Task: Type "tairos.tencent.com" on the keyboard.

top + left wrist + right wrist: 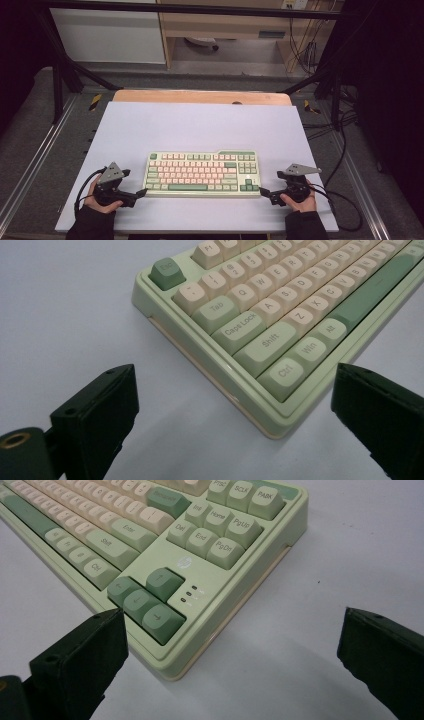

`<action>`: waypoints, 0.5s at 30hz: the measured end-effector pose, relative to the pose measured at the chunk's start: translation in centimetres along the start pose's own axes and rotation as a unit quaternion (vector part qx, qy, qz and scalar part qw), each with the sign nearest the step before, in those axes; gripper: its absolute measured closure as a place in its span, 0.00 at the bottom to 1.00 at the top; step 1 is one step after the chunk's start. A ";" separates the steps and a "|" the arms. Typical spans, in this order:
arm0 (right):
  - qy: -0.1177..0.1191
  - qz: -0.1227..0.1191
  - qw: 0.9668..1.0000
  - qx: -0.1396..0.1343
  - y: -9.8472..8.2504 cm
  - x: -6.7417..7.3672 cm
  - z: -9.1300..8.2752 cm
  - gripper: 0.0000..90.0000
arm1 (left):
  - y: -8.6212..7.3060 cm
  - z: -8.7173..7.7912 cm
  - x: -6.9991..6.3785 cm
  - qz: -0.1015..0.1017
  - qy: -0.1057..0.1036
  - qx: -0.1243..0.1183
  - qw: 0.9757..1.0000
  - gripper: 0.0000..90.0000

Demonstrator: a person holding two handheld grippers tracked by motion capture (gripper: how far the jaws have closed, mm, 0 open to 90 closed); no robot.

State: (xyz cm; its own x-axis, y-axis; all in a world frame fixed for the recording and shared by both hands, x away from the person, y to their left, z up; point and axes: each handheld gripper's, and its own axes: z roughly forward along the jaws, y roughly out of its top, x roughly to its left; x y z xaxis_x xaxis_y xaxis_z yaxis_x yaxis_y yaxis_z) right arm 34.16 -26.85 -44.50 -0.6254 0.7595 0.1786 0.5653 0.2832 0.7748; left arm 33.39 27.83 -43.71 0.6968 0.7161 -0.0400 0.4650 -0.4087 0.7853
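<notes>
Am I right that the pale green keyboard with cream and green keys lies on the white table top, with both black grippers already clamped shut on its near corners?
Not quite: neither is clamped. Both gripper views show open jaws with the corners between them, untouched. The pale green keyboard does lie on the white table top, with the left gripper and right gripper at its near corners.

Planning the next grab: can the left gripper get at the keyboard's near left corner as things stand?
Probably yes. The left gripper sits open beside that corner of the keyboard, with bare table and nothing else between its jaws and the case.
</notes>
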 end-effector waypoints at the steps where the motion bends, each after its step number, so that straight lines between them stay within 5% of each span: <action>1: 0.000 -0.001 1.000 0.000 0.0 0.0 0.0 0.00 | 0.0 0.0 0.0 0.000 0.000 0.000 1.000 0.06; 15: 0.003 0.001 1.000 0.000 0.0 0.0 -0.1 0.00 | 0.5 0.1 -0.6 0.006 0.001 0.001 1.000 0.06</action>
State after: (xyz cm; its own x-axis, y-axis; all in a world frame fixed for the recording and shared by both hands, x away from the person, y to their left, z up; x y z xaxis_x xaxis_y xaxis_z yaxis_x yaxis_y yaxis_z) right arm 34.08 -26.90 -44.40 -0.6270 0.7571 0.1836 0.5669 0.2818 0.7741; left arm 33.27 27.15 -43.41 0.7014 0.7121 -0.0306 0.4587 -0.4181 0.7841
